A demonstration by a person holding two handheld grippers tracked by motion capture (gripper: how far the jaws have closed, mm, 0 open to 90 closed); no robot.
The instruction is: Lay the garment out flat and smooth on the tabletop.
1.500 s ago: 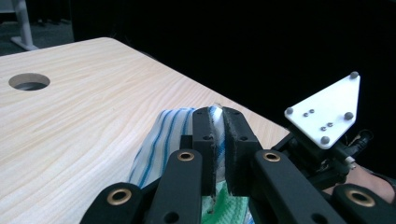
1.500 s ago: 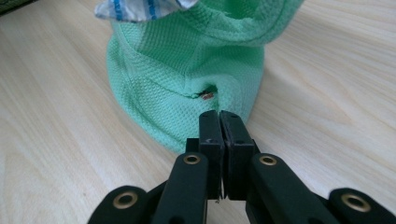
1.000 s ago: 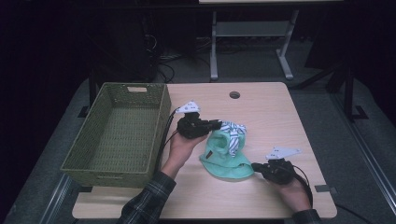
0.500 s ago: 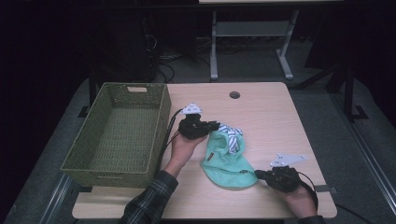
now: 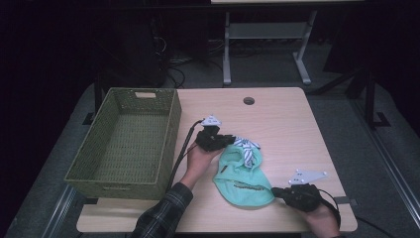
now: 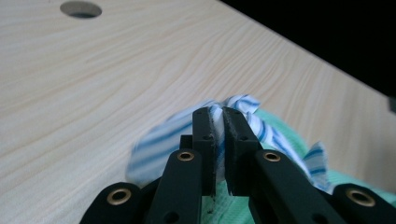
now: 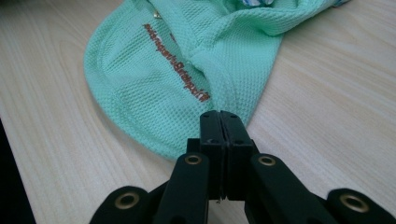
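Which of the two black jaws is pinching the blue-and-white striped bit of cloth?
The left gripper, next to the green basket. The right gripper instead pinches the plain mint green cloth at its near edge.

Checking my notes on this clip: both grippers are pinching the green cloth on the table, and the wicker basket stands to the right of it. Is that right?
Not quite. The left gripper and right gripper do pinch the green cloth on the table, but the high view shows the wicker basket standing to its left, not its right.
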